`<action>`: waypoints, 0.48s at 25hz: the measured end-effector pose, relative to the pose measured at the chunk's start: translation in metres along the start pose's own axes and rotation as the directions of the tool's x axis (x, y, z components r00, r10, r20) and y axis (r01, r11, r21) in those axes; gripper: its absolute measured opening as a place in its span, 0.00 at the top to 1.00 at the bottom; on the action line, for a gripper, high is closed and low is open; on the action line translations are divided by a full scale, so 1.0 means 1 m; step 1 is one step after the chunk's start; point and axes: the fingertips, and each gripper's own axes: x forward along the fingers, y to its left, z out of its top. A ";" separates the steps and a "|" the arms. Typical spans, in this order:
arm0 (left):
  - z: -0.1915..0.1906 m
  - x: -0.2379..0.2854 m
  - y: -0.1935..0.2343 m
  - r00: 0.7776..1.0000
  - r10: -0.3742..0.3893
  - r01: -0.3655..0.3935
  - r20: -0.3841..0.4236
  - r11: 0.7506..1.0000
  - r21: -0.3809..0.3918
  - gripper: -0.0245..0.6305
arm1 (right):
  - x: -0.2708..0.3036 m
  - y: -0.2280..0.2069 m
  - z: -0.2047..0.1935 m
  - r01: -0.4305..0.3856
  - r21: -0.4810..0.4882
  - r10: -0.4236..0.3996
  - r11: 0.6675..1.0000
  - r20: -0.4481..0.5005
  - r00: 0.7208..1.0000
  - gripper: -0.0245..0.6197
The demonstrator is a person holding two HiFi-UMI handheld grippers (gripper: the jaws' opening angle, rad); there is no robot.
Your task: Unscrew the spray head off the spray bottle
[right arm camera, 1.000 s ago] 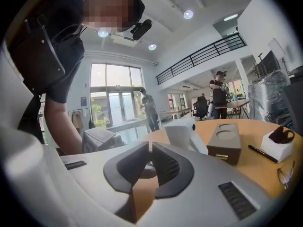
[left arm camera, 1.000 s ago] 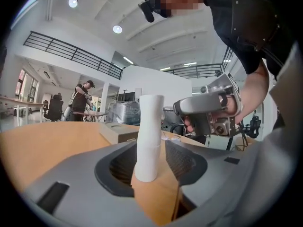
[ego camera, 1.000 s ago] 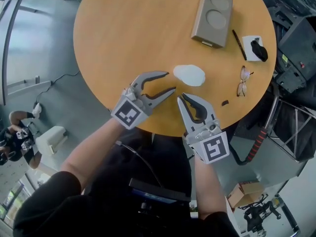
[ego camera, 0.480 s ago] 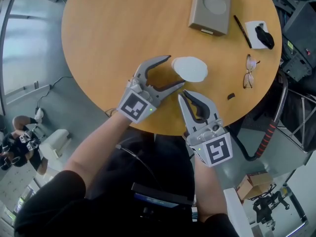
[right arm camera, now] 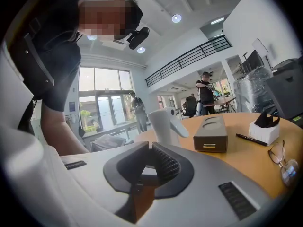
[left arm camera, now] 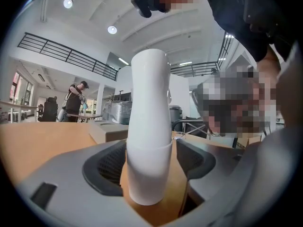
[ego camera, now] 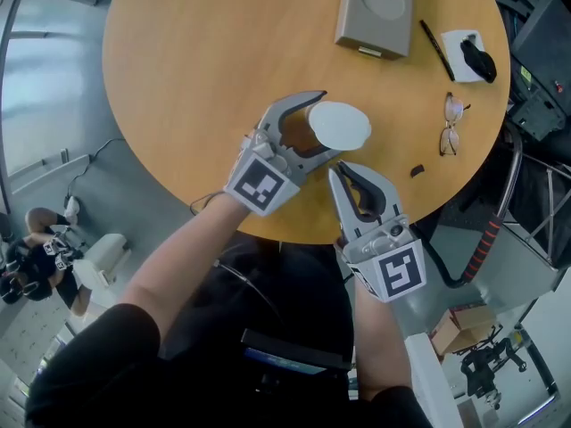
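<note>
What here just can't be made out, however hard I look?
Bottle body, head view: hidden under its own white top.
Bottle base, right gripper view: behind the shut right hand-held gripper.
Dark speck by the glasses, head view: too small to identify.
Box, head view: far end cut off by the top edge.

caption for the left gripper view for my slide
Left gripper, jaws just opened wider, flanks the upright white spray bottle on the wooden table, not yet gripping.
</note>
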 end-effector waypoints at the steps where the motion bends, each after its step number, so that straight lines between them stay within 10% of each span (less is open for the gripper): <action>1: 0.001 0.003 0.000 1.000 -0.002 0.002 0.000 1.000 0.001 0.40 | 0.000 -0.001 0.000 0.001 0.000 -0.001 1.000 -0.003 1.000 0.92; 12: -0.002 0.024 0.003 1.000 -0.011 0.011 -0.016 1.000 0.007 0.49 | -0.006 -0.016 -0.004 0.009 0.021 -0.009 1.000 -0.013 1.000 0.92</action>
